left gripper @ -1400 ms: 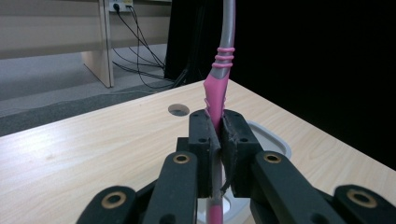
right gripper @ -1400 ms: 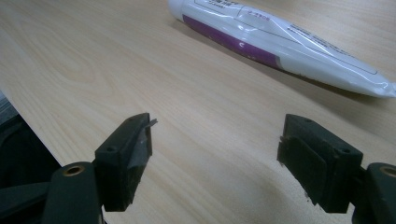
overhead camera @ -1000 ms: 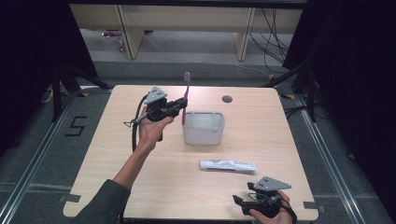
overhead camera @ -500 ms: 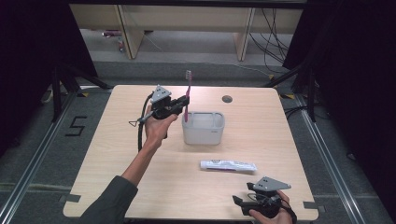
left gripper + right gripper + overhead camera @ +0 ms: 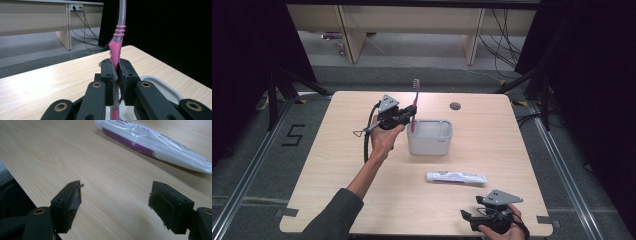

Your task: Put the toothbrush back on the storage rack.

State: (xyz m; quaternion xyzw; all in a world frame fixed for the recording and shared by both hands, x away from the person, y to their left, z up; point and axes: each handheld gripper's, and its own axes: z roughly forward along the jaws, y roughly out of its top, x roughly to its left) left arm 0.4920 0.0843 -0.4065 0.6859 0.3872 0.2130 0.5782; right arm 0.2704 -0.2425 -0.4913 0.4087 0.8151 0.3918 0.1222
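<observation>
The left claw pinches the pink toothbrush low on its handle, long axis upright, its lower end just over the near-left rim of the white cup (head up). The right claw, spread and empty, rests at the counter edge, well apart.

High cam overhead facing fwd-down on table, claw cams close-up, low, probably sharing tabletop.
</observation>
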